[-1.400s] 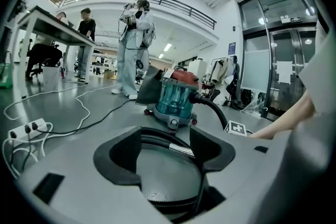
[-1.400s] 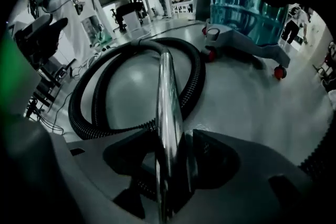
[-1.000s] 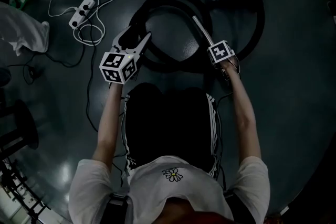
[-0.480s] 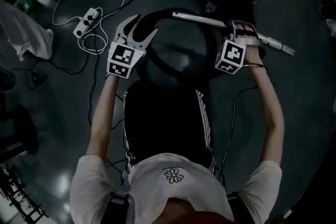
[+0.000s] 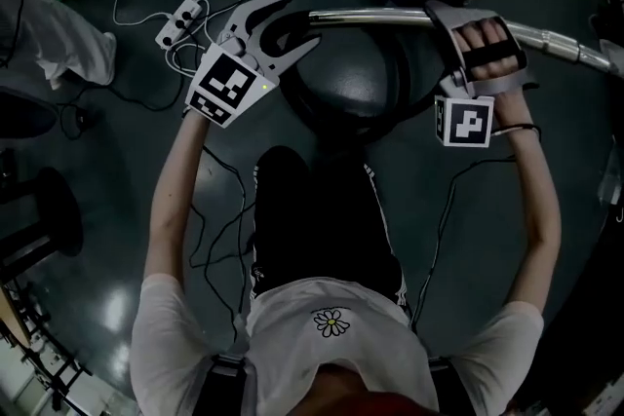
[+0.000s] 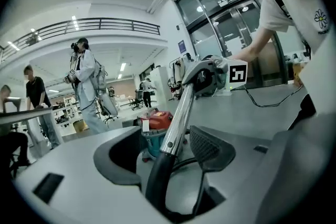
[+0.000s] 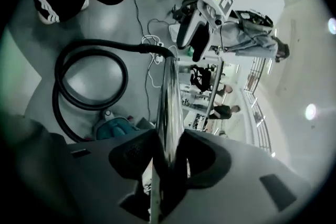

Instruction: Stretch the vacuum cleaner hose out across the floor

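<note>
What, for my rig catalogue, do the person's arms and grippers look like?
The left gripper and right gripper are light grey plastic, with curved jaws bearing dark textured pads and a white cube of black square markers each. A black strap crosses the right hand; thin black cables trail back; the sleeves are short and white.

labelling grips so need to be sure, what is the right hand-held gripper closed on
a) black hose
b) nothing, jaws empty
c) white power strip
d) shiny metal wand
d: in the right gripper view the right hand-held gripper has both pads pressed against the shiny metal wand, while the black hose loops beyond it.
</note>
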`<state>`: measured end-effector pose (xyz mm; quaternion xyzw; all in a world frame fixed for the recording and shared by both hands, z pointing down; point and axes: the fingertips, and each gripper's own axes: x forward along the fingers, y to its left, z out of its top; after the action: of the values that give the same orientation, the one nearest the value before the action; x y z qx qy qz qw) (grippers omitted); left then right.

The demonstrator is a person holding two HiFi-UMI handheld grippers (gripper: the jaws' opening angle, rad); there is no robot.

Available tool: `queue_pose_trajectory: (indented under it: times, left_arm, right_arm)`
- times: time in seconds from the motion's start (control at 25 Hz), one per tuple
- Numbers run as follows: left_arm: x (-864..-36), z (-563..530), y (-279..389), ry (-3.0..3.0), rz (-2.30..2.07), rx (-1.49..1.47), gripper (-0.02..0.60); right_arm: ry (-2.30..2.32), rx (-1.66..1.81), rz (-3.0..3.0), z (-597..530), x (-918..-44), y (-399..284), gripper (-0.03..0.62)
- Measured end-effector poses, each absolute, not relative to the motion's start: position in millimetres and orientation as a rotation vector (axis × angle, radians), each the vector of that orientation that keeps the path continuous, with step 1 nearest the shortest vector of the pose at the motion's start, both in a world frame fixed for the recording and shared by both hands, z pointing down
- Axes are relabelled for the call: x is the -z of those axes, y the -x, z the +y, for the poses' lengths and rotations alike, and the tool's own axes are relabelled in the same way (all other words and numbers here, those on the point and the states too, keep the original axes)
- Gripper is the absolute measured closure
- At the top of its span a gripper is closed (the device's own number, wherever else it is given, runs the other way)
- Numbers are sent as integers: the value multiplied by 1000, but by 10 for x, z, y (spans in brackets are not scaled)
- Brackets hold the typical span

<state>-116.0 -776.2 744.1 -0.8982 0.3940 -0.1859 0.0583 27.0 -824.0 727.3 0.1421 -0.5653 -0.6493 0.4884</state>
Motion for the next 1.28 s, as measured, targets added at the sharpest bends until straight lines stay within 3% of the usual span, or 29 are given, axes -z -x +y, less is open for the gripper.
queue_pose_trajectory:
  times: [0.4,0.68,0.84,0.88,1.04,1.28]
  left_arm:
    - [-4381,-7150,832,2903,907,586,311]
    - [-2750,-6245,170,3061,301,618,305]
    - [-2489,-5616,-226,3359,-75,532,317]
    - [-2434,-5530,-306,3416,-89,416,370]
    - [-2395,-5307,-517,3503,54,123,383]
    - [-2462,-5068,-605,3478,188,98,400]
  right_arm:
    - [-67,1865,-1223,-7439,-3974,-109,410]
    - [35,2060,-1135,-6751,-1959,133,410]
    - [16,2150,-1119,-6379,-1697,77,410]
    - [-2,2167,-1124,-6313,-1687,37,410]
    - [-92,2192,-1181,-6102,-1703,-40,409]
    - [-198,2292,-1215,-5779,-1641,-160,407]
